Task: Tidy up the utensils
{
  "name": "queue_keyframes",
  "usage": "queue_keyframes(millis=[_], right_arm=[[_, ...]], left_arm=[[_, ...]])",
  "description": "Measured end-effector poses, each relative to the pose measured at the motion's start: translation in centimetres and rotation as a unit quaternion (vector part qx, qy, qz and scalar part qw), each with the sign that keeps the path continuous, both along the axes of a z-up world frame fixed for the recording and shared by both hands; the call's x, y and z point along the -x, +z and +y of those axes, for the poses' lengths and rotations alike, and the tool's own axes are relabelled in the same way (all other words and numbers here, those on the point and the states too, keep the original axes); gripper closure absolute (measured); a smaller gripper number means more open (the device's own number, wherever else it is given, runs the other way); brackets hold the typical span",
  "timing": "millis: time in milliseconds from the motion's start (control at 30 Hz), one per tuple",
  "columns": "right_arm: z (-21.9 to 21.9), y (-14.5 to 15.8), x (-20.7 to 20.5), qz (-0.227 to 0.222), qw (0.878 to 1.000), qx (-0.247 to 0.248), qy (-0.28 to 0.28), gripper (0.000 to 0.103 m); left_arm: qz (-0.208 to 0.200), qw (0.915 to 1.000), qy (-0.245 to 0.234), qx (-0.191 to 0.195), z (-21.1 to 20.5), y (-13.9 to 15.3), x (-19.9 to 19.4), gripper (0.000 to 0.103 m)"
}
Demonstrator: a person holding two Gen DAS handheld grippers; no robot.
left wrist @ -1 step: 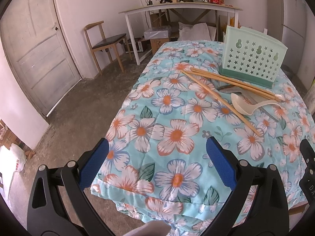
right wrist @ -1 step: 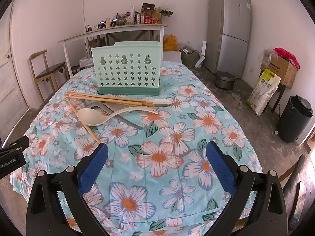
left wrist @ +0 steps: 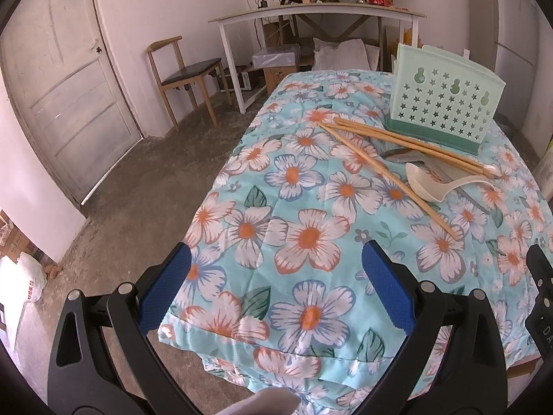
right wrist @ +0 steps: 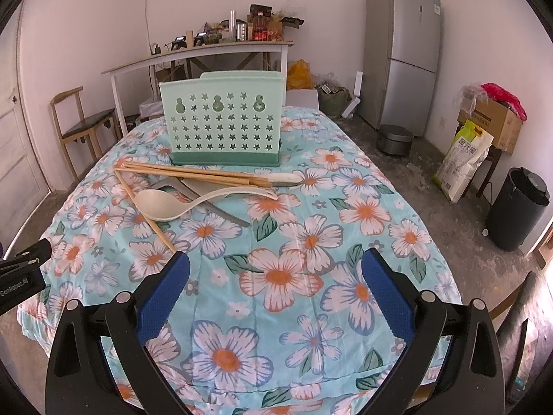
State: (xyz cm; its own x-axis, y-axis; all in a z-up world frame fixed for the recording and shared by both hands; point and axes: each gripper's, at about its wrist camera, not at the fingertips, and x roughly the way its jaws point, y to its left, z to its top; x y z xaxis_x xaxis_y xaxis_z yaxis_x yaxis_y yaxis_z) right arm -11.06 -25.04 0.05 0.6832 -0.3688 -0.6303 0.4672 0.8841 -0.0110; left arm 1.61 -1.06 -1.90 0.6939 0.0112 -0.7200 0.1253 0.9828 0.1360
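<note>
Both tongs, left and right, are held spread and unladen over the counter's near edge, unmoved since earlier. Chopsticks and ladle are heaped before the holder; bare cloth is left between.

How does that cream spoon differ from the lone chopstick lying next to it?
The cream spoon is broad and curved with a wide bowl; the lone chopstick is thin, straight and tan. The spoon lies roughly crosswise, the chopstick slants toward the grippers. Both lie loose on the floral cloth, outside the green holder.
</note>
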Motion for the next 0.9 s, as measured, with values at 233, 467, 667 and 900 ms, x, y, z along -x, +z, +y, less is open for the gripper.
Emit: queue_keyframes(millis=[233,467,667,900], right_arm=[[-1.0,-1.0,-1.3,0.015,1.0,-0.013,0.005,0.006],[-2.3,-0.4,-2.6,0.015,1.0,-0.012,0.015,0.006],[-3.8,-1.0,-3.9,0.033,0.998,-0.03,0.038,0.006],[-3.9,-3.8,-6.0,0.071,0.992,-0.043,0.097,0.006]], left_arm=[[0.021,0.9998,-0.001,-0.007,-1.1,-1.0,-1.4,0.008],[0.04,0.999,-0.016,-0.01,-2.8,-2.2,-3.4,0.008],[0.063,0.9962,-0.052,-0.029,-4.1,-4.9,-5.4,0.008],[0.06,0.9942,-0.086,-0.023,-3.9,-6.5,-6.3,0.007]])
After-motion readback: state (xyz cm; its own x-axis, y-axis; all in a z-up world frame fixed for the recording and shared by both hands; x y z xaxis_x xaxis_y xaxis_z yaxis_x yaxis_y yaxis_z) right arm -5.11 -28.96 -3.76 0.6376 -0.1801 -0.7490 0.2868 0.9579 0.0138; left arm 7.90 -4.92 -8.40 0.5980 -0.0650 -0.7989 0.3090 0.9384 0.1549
